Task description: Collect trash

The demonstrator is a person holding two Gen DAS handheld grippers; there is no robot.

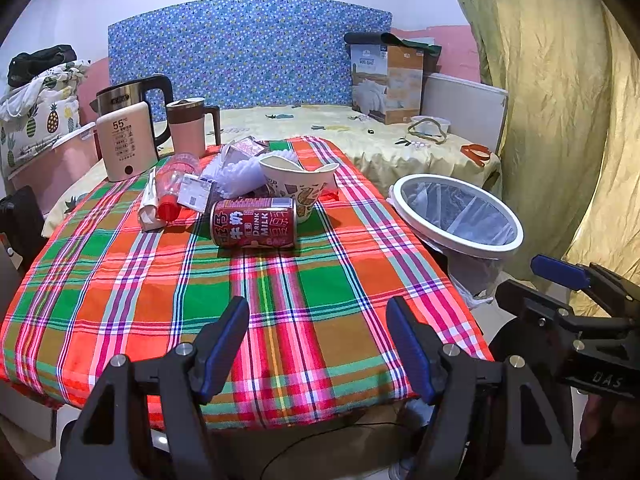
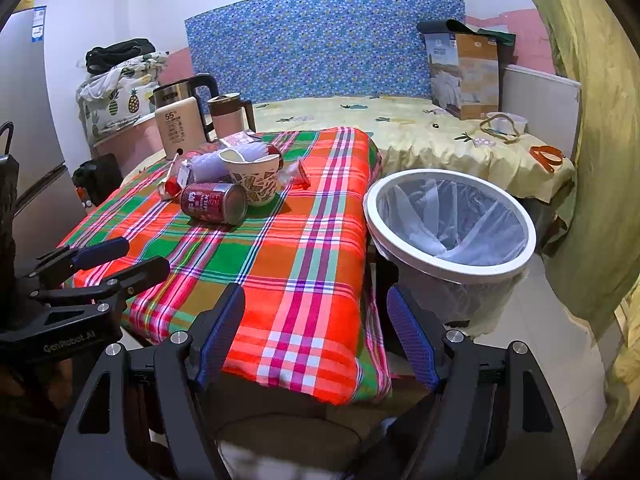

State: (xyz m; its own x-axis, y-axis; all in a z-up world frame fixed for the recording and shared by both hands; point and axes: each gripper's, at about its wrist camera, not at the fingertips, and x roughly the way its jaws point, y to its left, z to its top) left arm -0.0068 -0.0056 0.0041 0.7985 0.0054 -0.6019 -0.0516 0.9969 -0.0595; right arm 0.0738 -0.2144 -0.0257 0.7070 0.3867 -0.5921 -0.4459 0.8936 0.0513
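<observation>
A pile of trash lies at the far middle of the plaid table (image 1: 120,280): a red milk can (image 1: 253,222) on its side, a crushed paper cup (image 1: 300,184), a clear bottle with a red cap (image 1: 173,184), white foam wrap (image 1: 240,174) and paper scraps. The can (image 2: 214,202) and cup (image 2: 254,180) also show in the right wrist view. A white-rimmed bin with a clear liner (image 1: 458,216) (image 2: 452,224) stands right of the table. My left gripper (image 1: 318,344) is open and empty over the table's near edge. My right gripper (image 2: 316,340) is open and empty over the table's near right corner.
A steel kettle (image 1: 132,100), a white appliance marked 55 (image 1: 126,140) and a pink jug (image 1: 188,126) stand at the table's far left. A bed (image 1: 360,132) with a box (image 1: 386,84) lies behind. A yellow curtain (image 1: 560,120) hangs right. A fridge (image 2: 24,120) stands left.
</observation>
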